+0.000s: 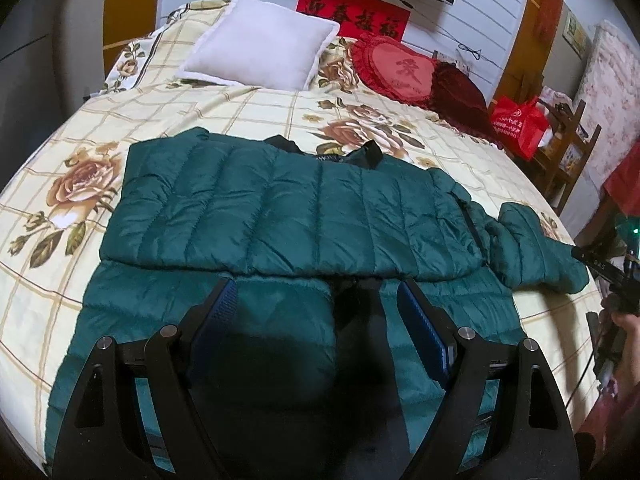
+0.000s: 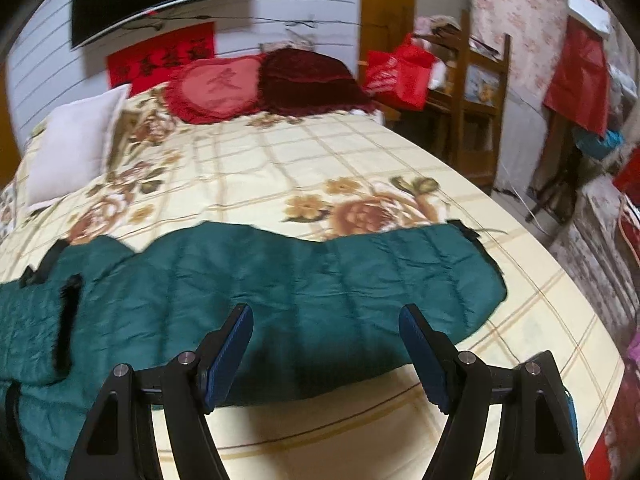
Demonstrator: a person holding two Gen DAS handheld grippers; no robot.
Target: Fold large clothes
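Note:
A dark green quilted puffer jacket point(image 1: 288, 208) lies flat on the floral bed cover point(image 1: 100, 120), one half folded over the other, with a sleeve point(image 1: 536, 248) stretched out to the right. My left gripper point(image 1: 316, 292) is open and empty just above the jacket's near half. In the right wrist view the sleeve point(image 2: 320, 280) lies across the bed, and my right gripper point(image 2: 326, 316) is open and empty over its near edge. The right gripper also shows at the right edge of the left wrist view point(image 1: 612, 276).
A white pillow point(image 1: 260, 48), a red heart cushion point(image 1: 400, 68) and a dark red cushion point(image 1: 460, 92) sit at the head of the bed. A red bag point(image 2: 400, 72) and wooden chair point(image 2: 476, 96) stand beside the bed's right edge.

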